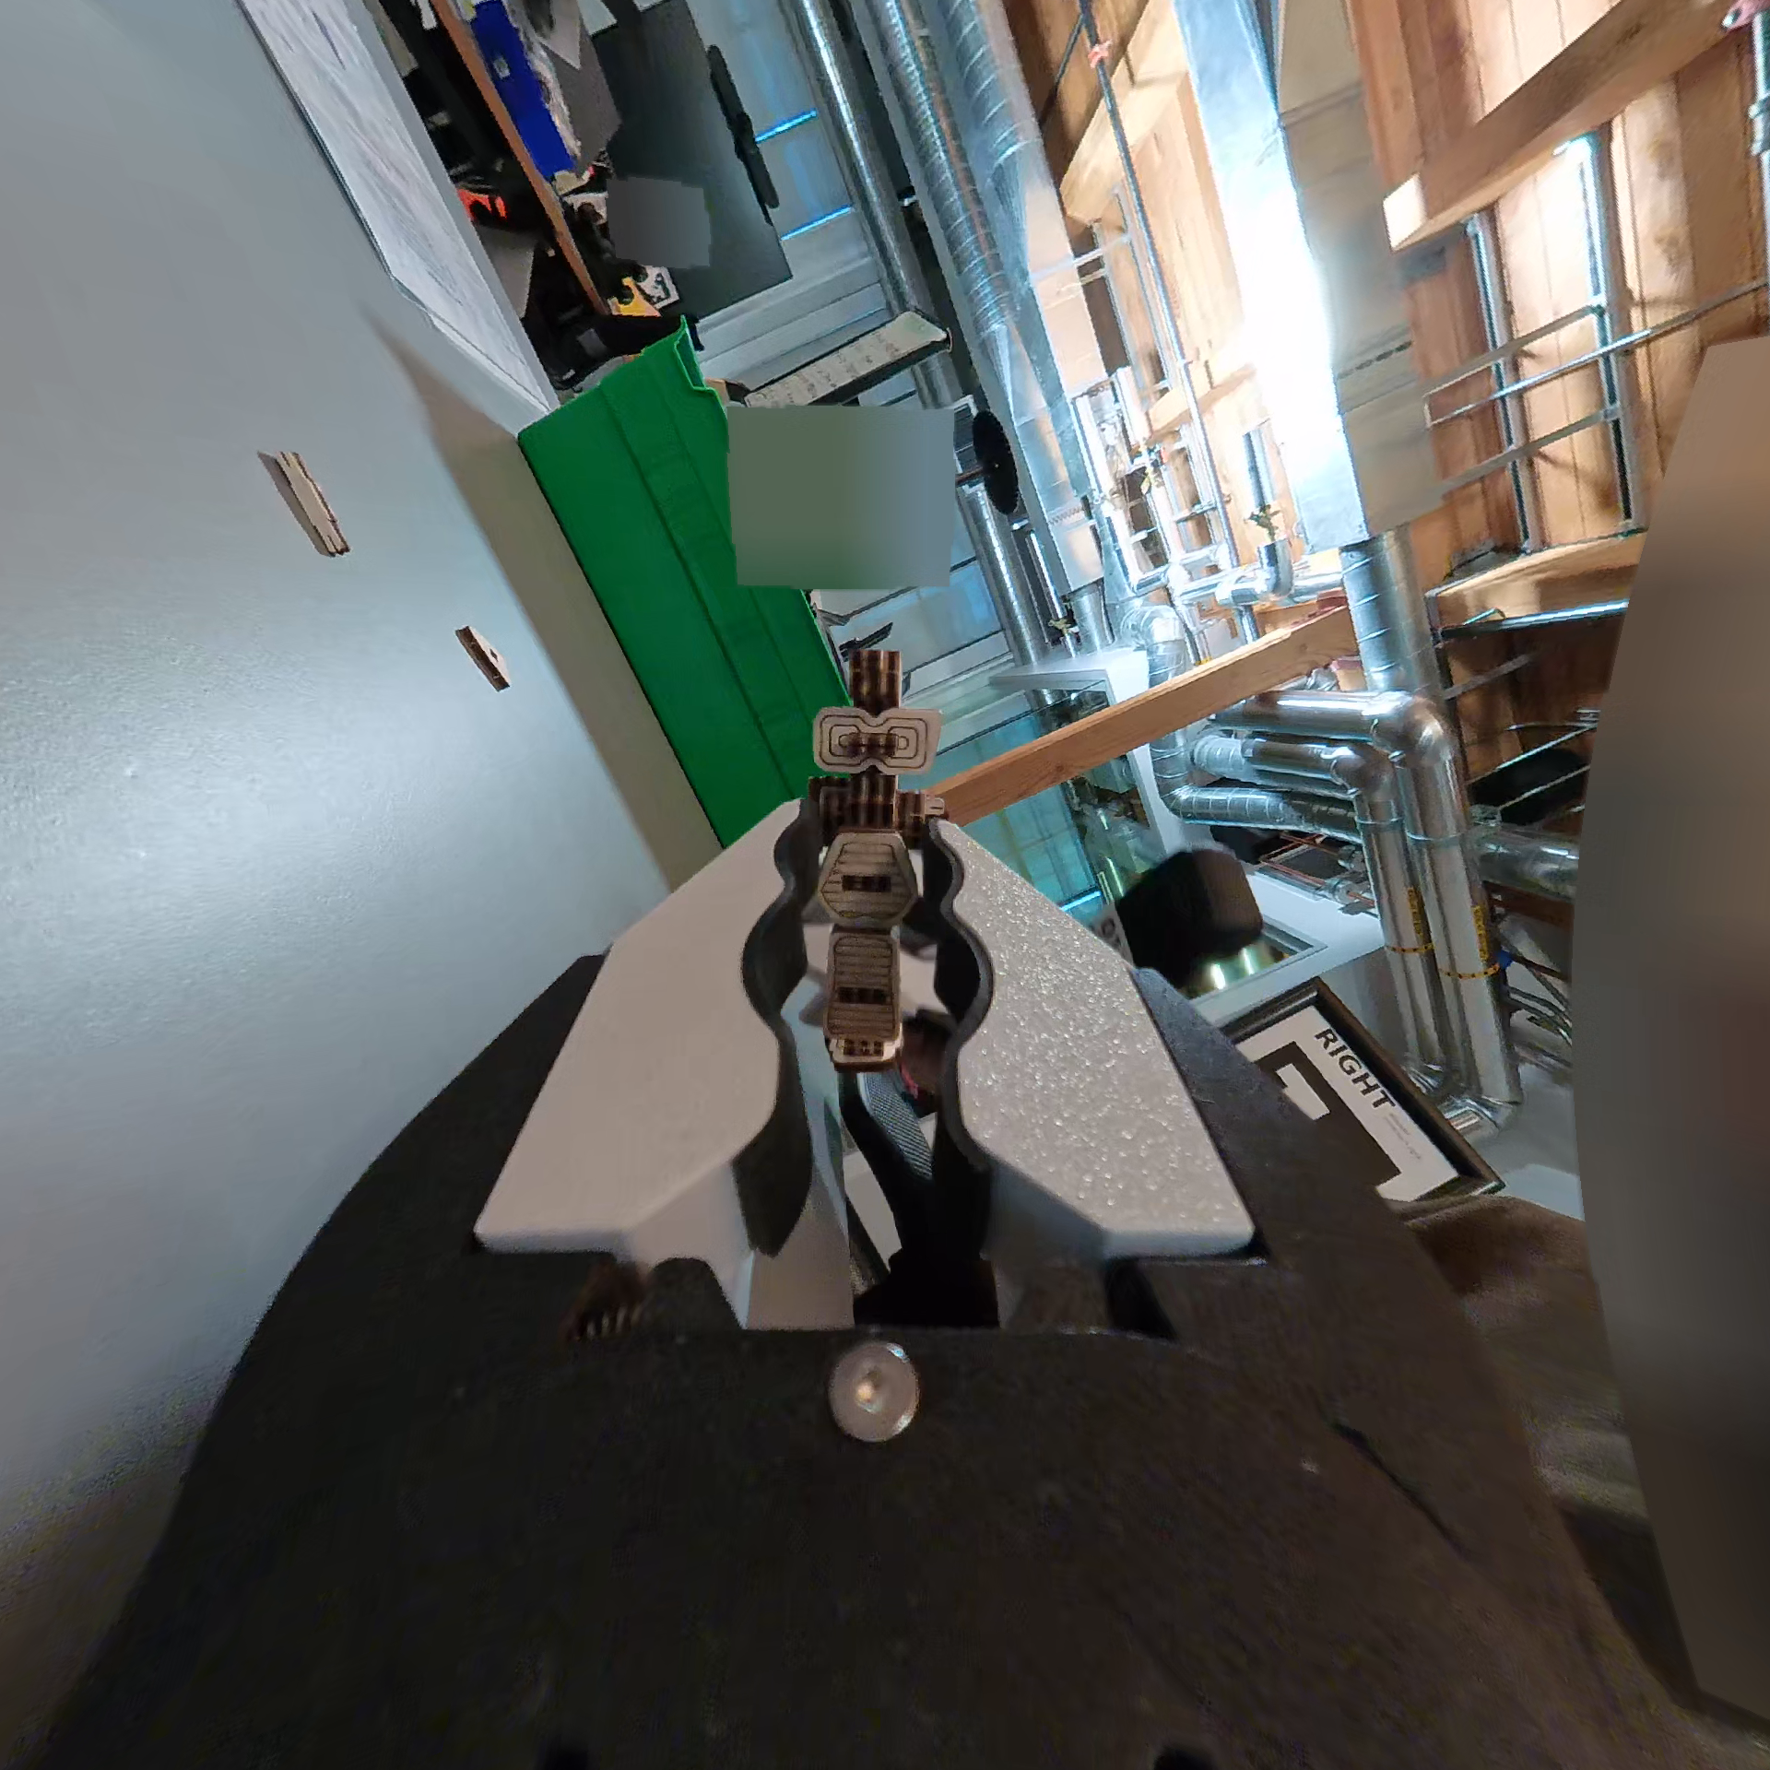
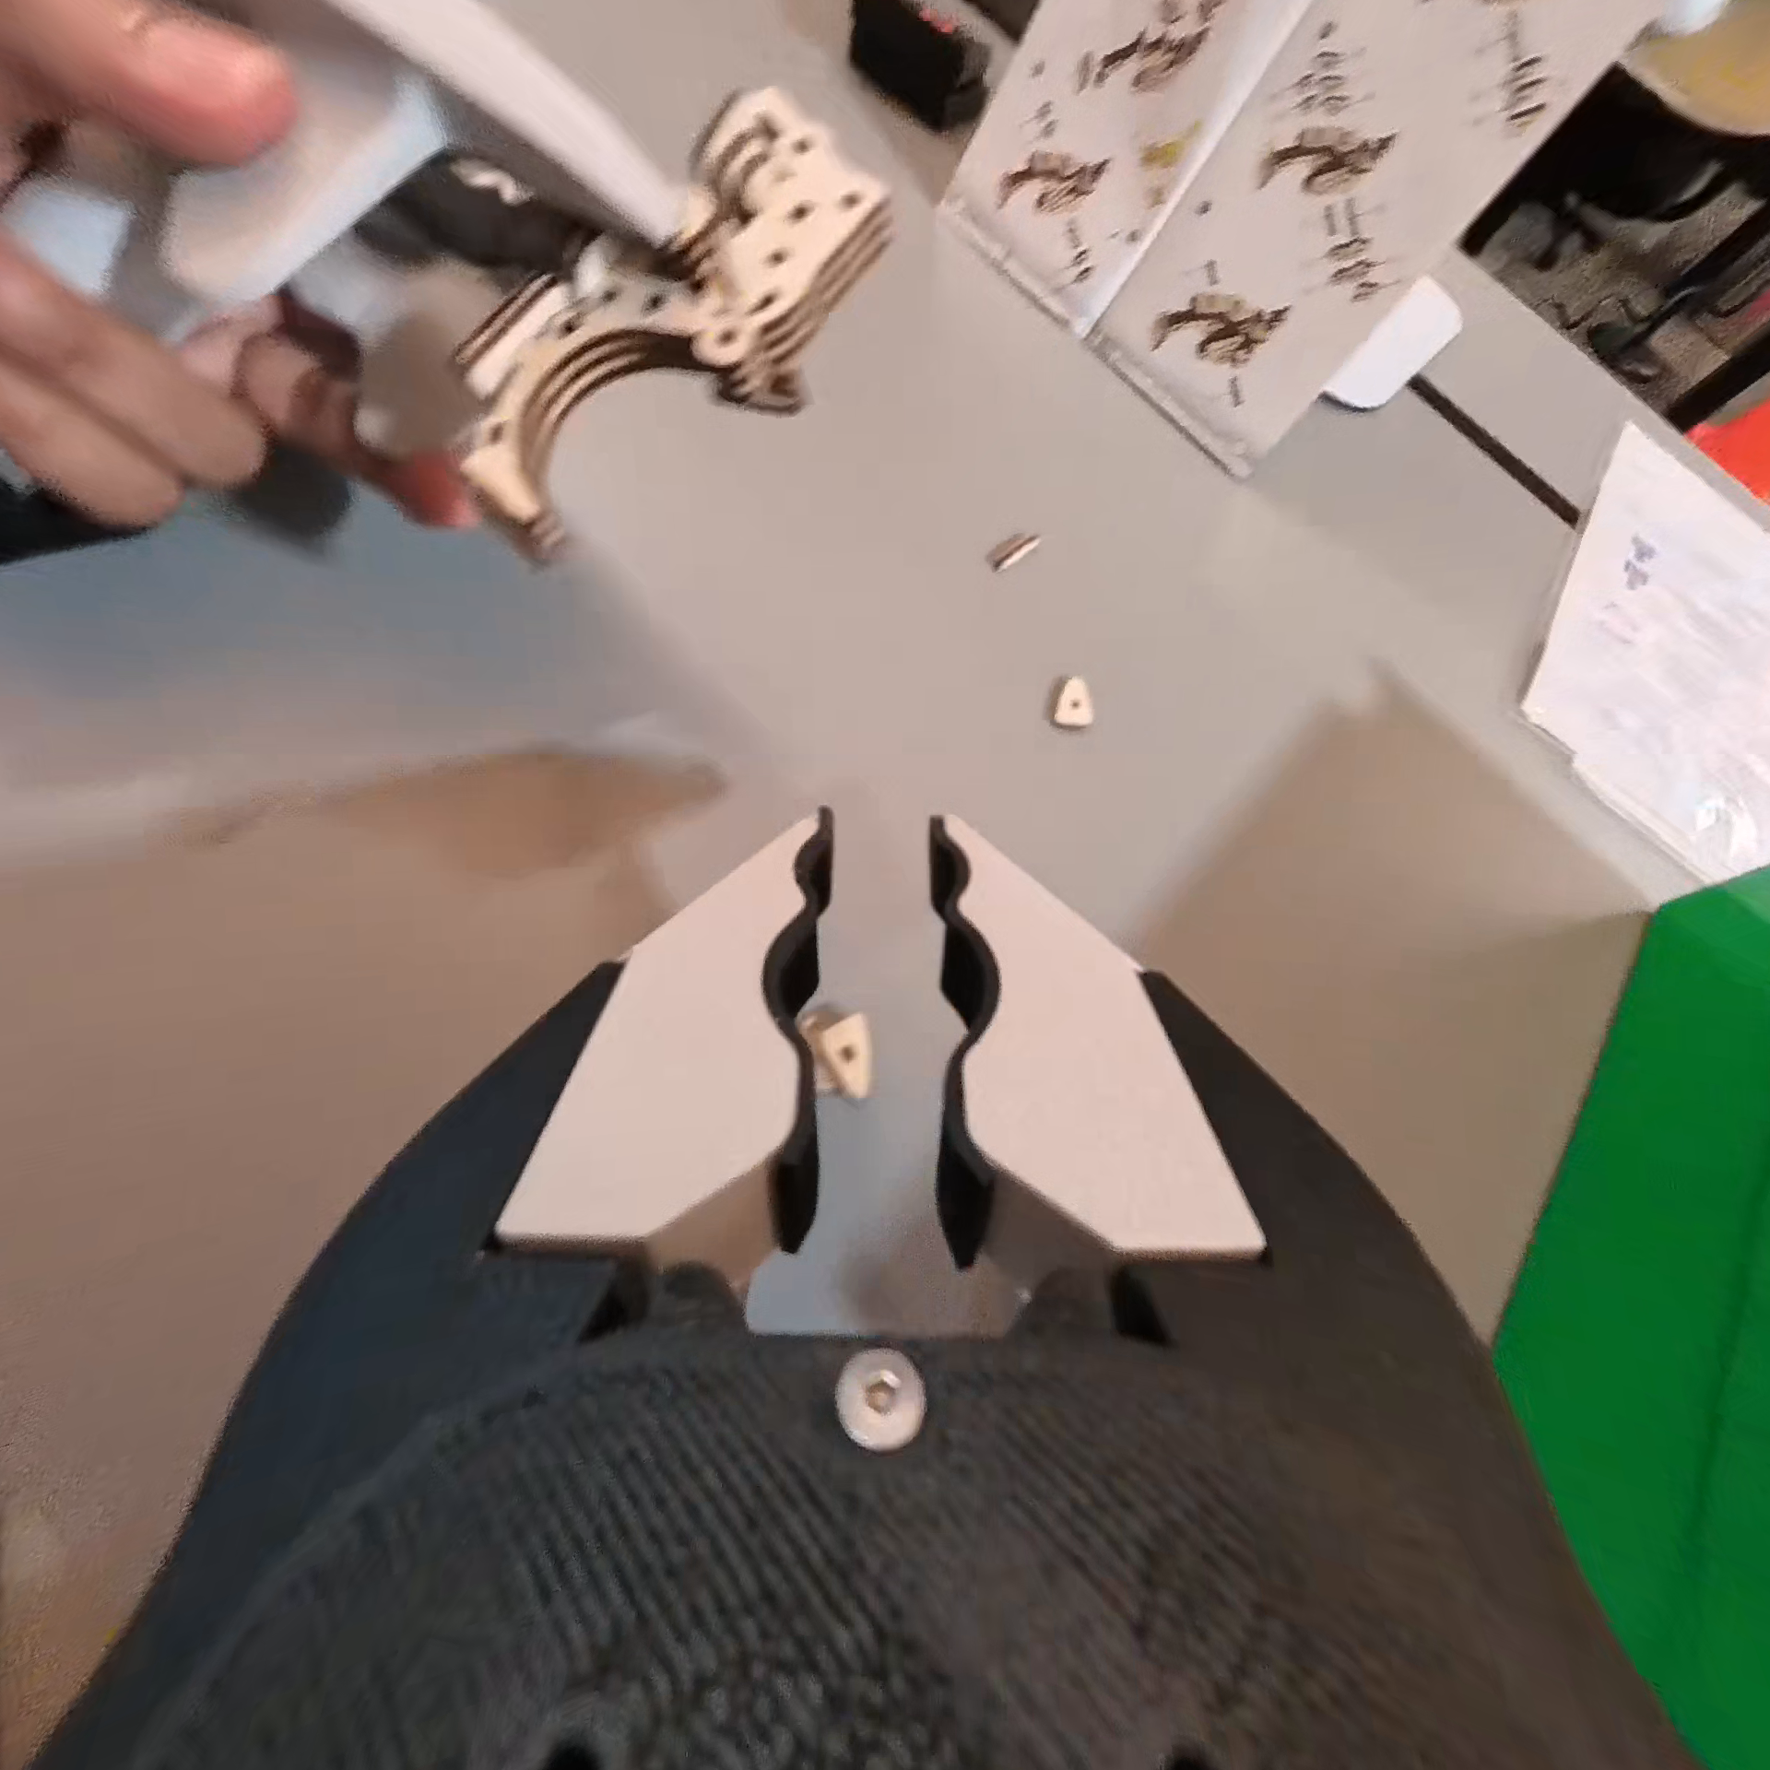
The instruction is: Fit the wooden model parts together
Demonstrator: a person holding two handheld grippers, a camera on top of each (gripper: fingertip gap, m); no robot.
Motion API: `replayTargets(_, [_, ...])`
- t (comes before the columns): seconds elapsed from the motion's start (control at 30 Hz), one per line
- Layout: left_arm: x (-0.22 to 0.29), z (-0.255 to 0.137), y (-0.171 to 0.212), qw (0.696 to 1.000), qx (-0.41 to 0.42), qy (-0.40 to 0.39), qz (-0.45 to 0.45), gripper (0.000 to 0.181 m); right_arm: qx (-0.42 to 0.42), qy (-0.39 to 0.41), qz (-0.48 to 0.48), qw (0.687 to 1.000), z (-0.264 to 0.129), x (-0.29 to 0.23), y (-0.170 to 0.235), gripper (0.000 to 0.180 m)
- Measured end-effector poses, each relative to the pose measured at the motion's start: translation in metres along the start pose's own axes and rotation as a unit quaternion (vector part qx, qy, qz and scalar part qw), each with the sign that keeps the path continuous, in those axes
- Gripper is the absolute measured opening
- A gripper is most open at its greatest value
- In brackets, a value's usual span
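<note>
Picking the next small piece for the model

My left gripper (image 1: 867, 833) is clenched on the layered wooden assembly (image 1: 867, 891), held above the table (image 2: 862, 594). My right gripper (image 2: 876, 833) is spread and empty over a triangular wooden piece (image 2: 843, 1054); I'd centre it between the pads before closing.

Left gripper (image 1: 867, 824) tipped sideways, raised off the surface, jaws closed on the wooden model (image 1: 862, 919), gripping near the fingertips. In the right wrist view, same gripper (image 2: 661, 239) upper left, blurred, with bare hand (image 2: 124, 287) wrapped round its handle, probably squeezing the trigger. Right gripper (image 2: 879, 833) pointed downward, jaws parted, a narrow gap between the fingertips, holding nothing.
</note>
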State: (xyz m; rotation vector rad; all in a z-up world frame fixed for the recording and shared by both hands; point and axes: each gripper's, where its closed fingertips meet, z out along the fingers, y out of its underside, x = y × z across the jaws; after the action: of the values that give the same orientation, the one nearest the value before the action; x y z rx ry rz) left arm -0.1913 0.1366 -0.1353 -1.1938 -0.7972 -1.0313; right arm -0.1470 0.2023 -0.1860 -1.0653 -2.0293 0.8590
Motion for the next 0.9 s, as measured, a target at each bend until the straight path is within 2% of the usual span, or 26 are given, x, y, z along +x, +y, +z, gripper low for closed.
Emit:
replayTargets(0.13, [-0.002,0.002,-0.002,1.0,0.004,-0.002,-0.004,0.017,-0.016,-0.041,0.049,0.998,0.033,0.029,-0.005,0.036])
replayTargets(0.23, [-0.003,0.004,-0.004,1.0,0.005,-0.002,-0.005,0.017,-0.063,-0.063,0.055,0.995,0.065,0.043,-0.003,0.045])
replayTargets(0.3, [-0.003,0.004,-0.004,1.0,0.003,-0.003,-0.004,0.017,-0.098,-0.066,0.049,0.992,0.082,0.047,0.002,0.045])
replayTargets(0.37, [-0.003,0.004,-0.004,1.0,0.003,0.0,-0.006,0.017,-0.098,-0.065,0.052,0.992,0.089,0.048,-0.001,0.03])
replayTargets(0.47, [-0.002,0.004,-0.003,1.0,0.0,0.004,-0.009,0.018,-0.103,-0.085,0.034,0.99,0.085,0.033,0.0,0.0])
replayTargets(0.7, [0.003,0.001,-0.002,1.0,-0.002,0.021,-0.015,0.017,-0.116,-0.09,-0.037,0.989,0.047,-0.026,0.007,0.0])
replayTargets(0.8, [0.005,-0.001,-0.004,0.999,0.004,0.031,-0.017,0.017,-0.082,-0.034,-0.06,0.994,0.032,-0.032,0.003,0.0])
replayTargets(0.9, [0.005,-0.001,-0.005,0.999,0.009,0.032,-0.018,0.017,-0.022,0.041,-0.059,0.997,0.027,-0.001,-0.009,0.002])
